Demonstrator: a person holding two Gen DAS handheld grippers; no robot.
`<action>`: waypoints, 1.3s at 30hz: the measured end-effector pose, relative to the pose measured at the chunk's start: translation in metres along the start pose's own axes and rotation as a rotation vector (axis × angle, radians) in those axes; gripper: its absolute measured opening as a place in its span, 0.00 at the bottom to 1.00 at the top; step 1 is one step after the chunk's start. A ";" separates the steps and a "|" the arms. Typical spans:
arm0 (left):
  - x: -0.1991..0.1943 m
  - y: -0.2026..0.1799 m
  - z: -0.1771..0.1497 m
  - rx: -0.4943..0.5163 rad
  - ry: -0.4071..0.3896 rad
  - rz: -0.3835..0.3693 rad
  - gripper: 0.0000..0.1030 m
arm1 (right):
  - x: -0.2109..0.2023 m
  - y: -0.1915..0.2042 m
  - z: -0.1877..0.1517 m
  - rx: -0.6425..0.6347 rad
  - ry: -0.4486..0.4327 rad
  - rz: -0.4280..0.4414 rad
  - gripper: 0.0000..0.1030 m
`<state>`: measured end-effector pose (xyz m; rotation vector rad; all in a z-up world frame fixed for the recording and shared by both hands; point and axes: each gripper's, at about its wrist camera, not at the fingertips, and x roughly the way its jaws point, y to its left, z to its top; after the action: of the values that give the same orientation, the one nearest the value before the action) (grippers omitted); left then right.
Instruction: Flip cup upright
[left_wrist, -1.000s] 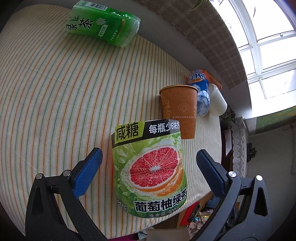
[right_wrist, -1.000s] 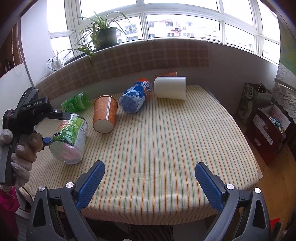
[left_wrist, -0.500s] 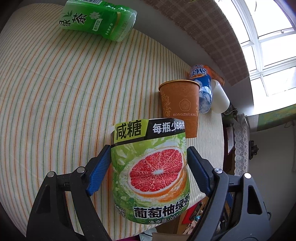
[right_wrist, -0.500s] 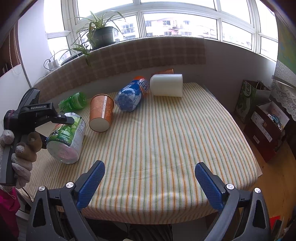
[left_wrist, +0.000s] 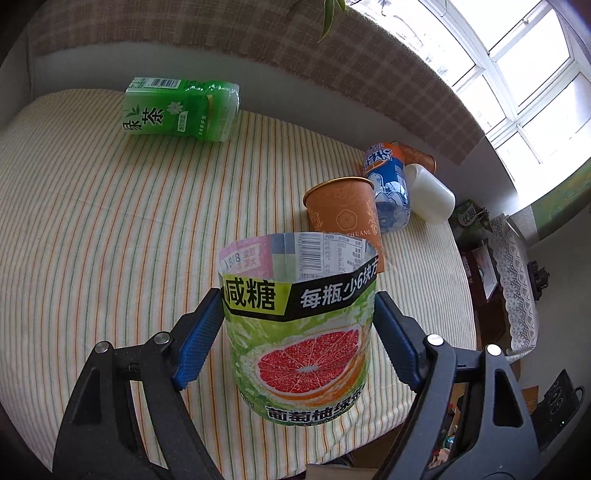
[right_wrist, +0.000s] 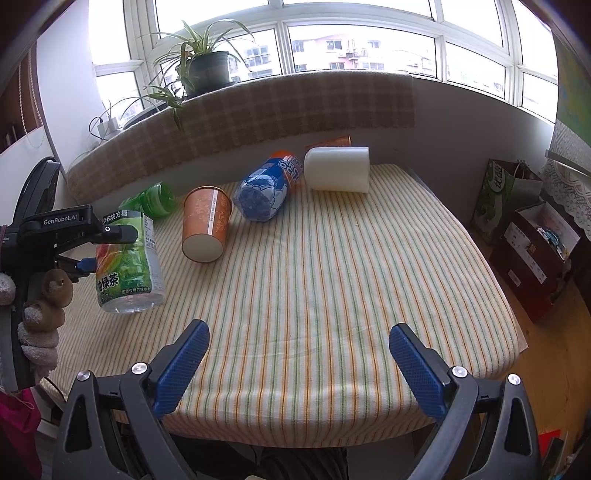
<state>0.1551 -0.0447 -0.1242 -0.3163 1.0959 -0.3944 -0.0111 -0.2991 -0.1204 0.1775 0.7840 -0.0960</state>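
Note:
My left gripper (left_wrist: 297, 332) is shut on a cut-bottle cup with a green grapefruit label (left_wrist: 301, 325). The cup is held nearly upright, open end up, its base just above the striped tablecloth (left_wrist: 92, 221). In the right wrist view the same cup (right_wrist: 127, 258) hangs tilted at the table's left edge, in the left gripper (right_wrist: 92, 251). My right gripper (right_wrist: 297, 354) is open and empty over the table's near edge.
Lying on the table: an orange paper cup (right_wrist: 207, 229), a blue bottle cup (right_wrist: 264, 192), a white cup (right_wrist: 338, 168), a green tea bottle cup (right_wrist: 153, 199) and another orange cup (right_wrist: 328, 142) behind. Boxes and bags (right_wrist: 532, 229) stand on the floor at right.
My left gripper closed on the grapefruit-label cup, lifted it and turned it from lying on its side to nearly upright. The right gripper stayed still.

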 end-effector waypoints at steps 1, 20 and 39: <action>-0.003 -0.002 -0.001 0.014 -0.013 0.011 0.80 | 0.000 0.001 0.000 0.000 0.001 0.001 0.96; -0.018 -0.030 -0.021 0.268 -0.205 0.238 0.80 | 0.001 0.005 0.002 -0.004 -0.001 0.004 0.96; -0.013 -0.030 -0.035 0.297 -0.186 0.235 0.80 | 0.001 0.008 0.003 -0.005 -0.003 0.005 0.96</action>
<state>0.1140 -0.0674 -0.1157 0.0392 0.8660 -0.3053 -0.0069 -0.2922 -0.1178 0.1742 0.7804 -0.0896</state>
